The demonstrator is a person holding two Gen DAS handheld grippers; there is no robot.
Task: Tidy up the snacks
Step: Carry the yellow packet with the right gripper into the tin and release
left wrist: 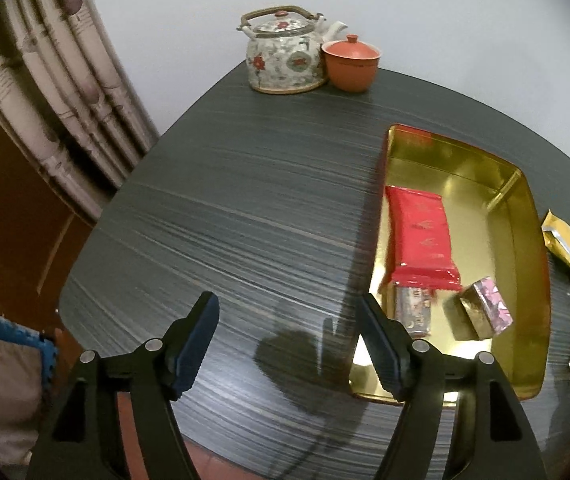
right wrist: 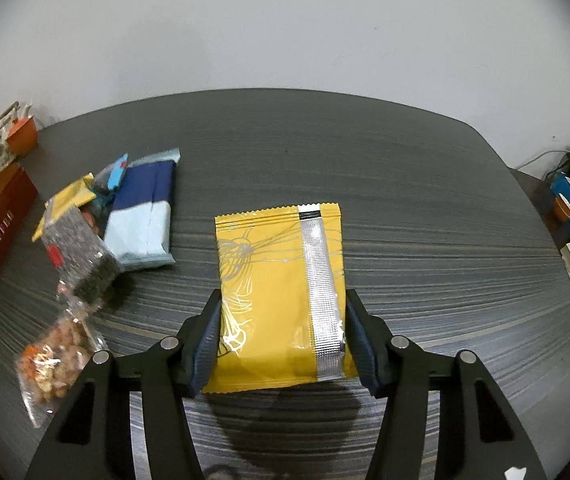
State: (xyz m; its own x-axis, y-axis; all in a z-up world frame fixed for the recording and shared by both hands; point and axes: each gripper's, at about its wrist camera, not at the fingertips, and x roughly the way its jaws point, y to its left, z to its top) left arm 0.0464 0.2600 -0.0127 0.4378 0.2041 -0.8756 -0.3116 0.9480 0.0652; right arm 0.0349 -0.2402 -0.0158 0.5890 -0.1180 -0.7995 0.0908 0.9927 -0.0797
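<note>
— Surface and room?

— Item one: my dark streaked table (right wrist: 405,208), white wall behind it. At its far left corner a flowered teapot (left wrist: 283,56) touching a lidded terracotta cup (left wrist: 351,64); a patterned curtain (left wrist: 57,92) hangs past the left edge.

— The snacks?

— A gold tin (left wrist: 525,280) near the right edge of the left view holds a red packet (left wrist: 421,240) and a pink foil block (left wrist: 489,306). Loose toward the left: a blue-and-white pack (right wrist: 145,216), a dark speckled pack (right wrist: 81,256), a clear bag of nuts (right wrist: 53,364).

— Your tools?

— My left gripper (left wrist: 289,348) points steeply down over bare table beside the tin, jaws apart, nothing between them. My right gripper (right wrist: 283,340), also angled down, is clamped on the near end of a yellow packet (right wrist: 273,280) at mid-table, pads on both its side edges.
</note>
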